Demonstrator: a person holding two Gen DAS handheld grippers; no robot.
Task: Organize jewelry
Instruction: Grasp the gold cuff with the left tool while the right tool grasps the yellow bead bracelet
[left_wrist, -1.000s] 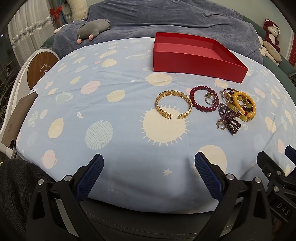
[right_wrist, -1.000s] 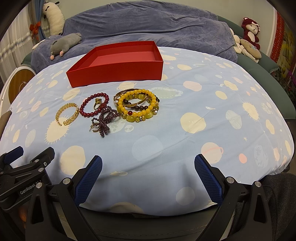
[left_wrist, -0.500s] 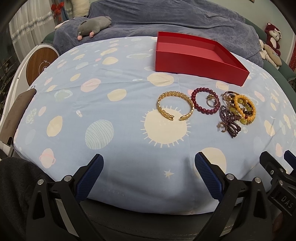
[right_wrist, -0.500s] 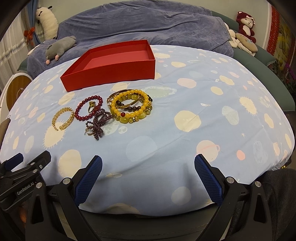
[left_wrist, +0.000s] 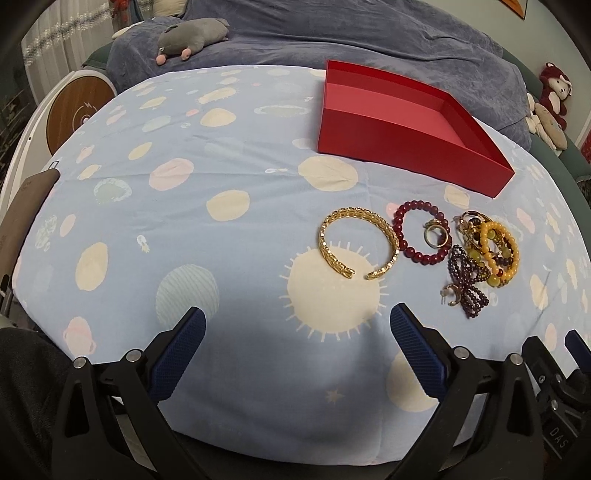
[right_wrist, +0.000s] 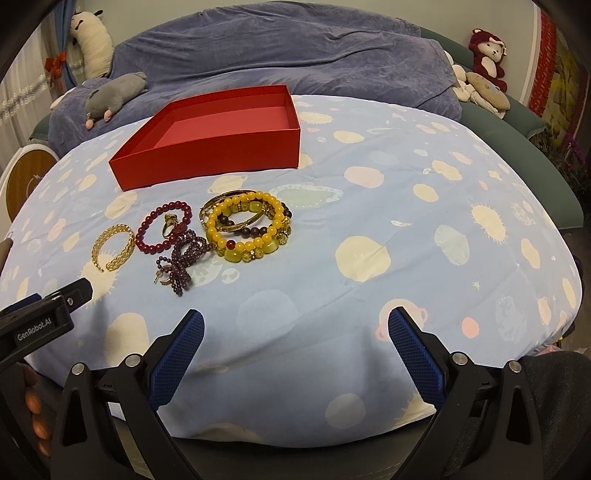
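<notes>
Nearby: woven gold cuff (left_wrist: 356, 243), glossy bead bracelets (right_wrist: 247, 225); both hand-held grippers (left_wrist: 295, 354) (right_wrist: 295, 354) wide open, empty.

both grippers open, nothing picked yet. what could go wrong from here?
1. The yellow bead bracelet lies stacked on other bangles; a pinch there may lift several or drag the pile.
2. The purple beaded bow touches the dark red bead bracelet, so they could snag.
3. The gold cuff lies flat on soft sheet; the left hand-held gripper may pinch fabric.

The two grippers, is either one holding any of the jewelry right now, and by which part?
Nothing is held. The left gripper and right gripper are both open and empty, short of the jewelry.
</notes>
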